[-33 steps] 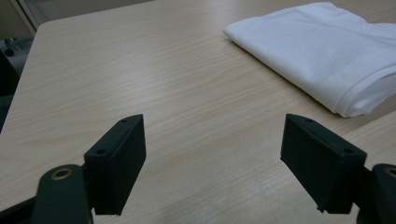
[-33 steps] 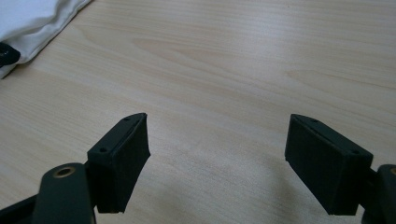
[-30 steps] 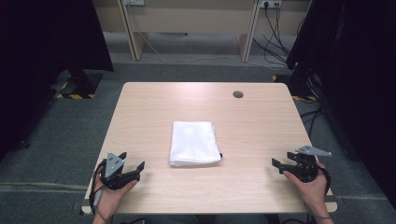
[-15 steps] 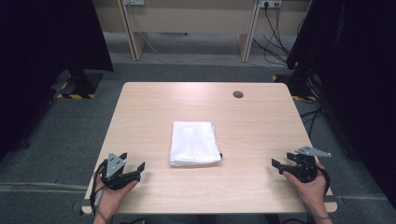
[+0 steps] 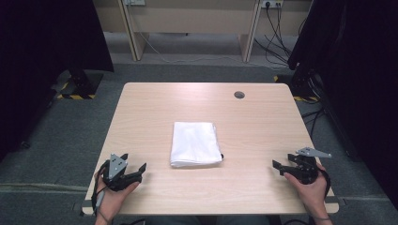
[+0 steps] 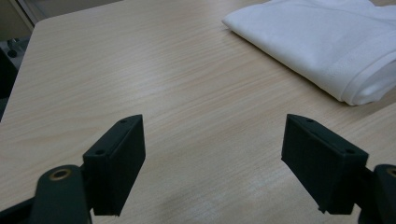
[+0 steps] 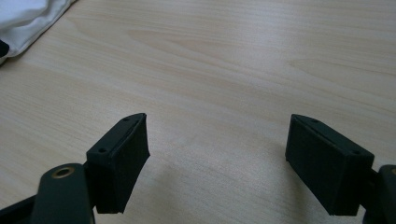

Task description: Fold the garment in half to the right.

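Nothing has shifted between the earlier high views and now: both hands rest at the same spots near the front edge of the desk, and the cloth lies as it did.

Light wood-grain desk (image 5: 155, 108), rectangular, with a small round cable hole (image 5: 239, 94) near its back edge. White folded cloth (image 5: 195, 143), a neat rectangle of several layers, sits at the middle of the desk, slightly toward the front edge; a small dark bit pokes out at its front right corner, too small to identify.

Left gripper (image 5: 135, 169), black with a grey three-cornered plate, is held near the front left corner, jaws spread wide and empty. In the left gripper view the cloth (image 6: 327, 42) lies ahead and off to one side, well apart from the jaws.

Right gripper (image 5: 280, 167) is near the front right corner, jaws likewise wide apart with nothing between them. In the right gripper view a cloth edge (image 7: 28, 21) shows far off.

Progress, judged: work on the cloth has not begun. Neither gripper touches it; both would need to close in from either side before any grasp, unfolding or moving can start.
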Motion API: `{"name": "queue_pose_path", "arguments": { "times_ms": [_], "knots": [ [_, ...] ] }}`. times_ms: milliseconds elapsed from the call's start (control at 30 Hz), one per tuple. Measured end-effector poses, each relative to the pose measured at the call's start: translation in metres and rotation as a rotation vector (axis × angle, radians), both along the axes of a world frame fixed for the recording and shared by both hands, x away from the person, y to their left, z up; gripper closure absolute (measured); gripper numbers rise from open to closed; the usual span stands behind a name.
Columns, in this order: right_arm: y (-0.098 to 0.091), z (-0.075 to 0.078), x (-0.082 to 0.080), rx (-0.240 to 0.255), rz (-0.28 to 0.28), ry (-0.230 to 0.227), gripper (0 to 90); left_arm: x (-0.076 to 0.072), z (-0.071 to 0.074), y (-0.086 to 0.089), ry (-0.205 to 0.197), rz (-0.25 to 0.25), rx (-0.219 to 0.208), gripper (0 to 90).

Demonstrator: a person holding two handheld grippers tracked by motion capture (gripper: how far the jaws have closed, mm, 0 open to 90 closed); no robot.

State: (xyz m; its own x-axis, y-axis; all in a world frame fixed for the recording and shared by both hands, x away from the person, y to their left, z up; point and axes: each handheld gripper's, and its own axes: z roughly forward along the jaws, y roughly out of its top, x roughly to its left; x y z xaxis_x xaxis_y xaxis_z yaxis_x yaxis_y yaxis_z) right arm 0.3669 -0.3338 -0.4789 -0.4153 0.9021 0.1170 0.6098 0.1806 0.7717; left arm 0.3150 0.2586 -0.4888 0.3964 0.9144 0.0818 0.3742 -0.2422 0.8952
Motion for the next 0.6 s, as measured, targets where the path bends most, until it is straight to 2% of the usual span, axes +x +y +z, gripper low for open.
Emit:
{"name": "queue_pose_path", "arguments": {
  "times_ms": [133, 600],
  "knots": [
    [0.0000, 0.0000, -0.0012, 0.004, -0.004, 0.003, 21.6, -0.0010, 0.0000, 0.0013, -0.009, 0.004, -0.016, 20.8],
    [-0.0006, 0.0001, -0.0014, 0.011, 0.002, 0.002, 21.2, -0.0013, 0.0000, 0.0015, -0.008, 0.003, -0.015, 20.6]
  ]
}}
